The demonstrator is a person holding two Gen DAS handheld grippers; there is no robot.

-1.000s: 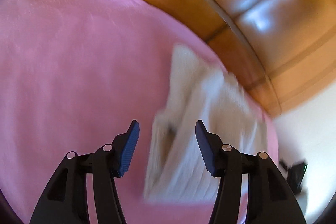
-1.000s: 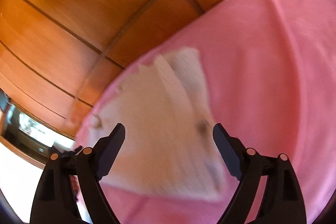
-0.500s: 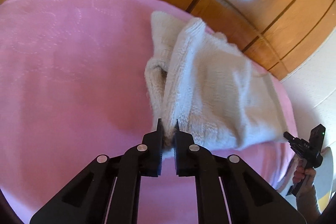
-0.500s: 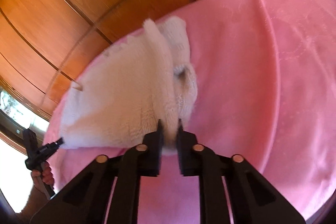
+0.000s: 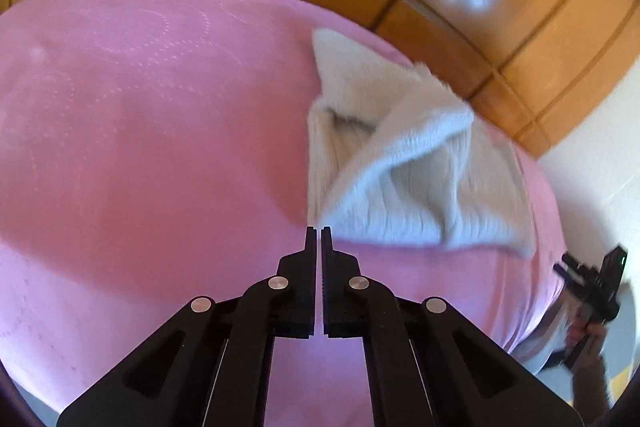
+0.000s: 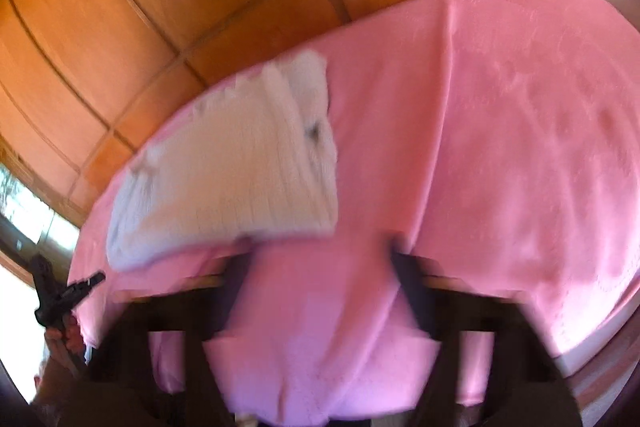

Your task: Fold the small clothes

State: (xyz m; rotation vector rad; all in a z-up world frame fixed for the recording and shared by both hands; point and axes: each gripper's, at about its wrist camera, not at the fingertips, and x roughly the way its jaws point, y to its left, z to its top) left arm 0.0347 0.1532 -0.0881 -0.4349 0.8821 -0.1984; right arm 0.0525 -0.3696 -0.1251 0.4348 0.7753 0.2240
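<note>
A white knitted garment (image 5: 400, 167) lies partly folded, one flap raised, near the far edge of the pink bedcover (image 5: 140, 147). My left gripper (image 5: 319, 229) is shut, and the garment's near left corner meets its very tips. In the right wrist view the garment (image 6: 240, 167) looks blurred. My right gripper (image 6: 320, 267) sits just short of its near edge. Its jaws are opening, with only pink cover between them. The right gripper (image 5: 564, 269) also shows far right in the left wrist view, clear of the garment.
A glossy wooden panelled wall (image 5: 500, 7) runs close behind the bed. A white wall (image 5: 600, 147) stands to the right of it, and a bright window (image 6: 24, 227) shows at the left in the right wrist view. The pink cover (image 6: 520, 147) stretches wide on both sides.
Both grippers closed on the garment's near edge half a second ago. The right one has since let go and drawn back. The left stays shut, and the garment has shifted and buckled.
</note>
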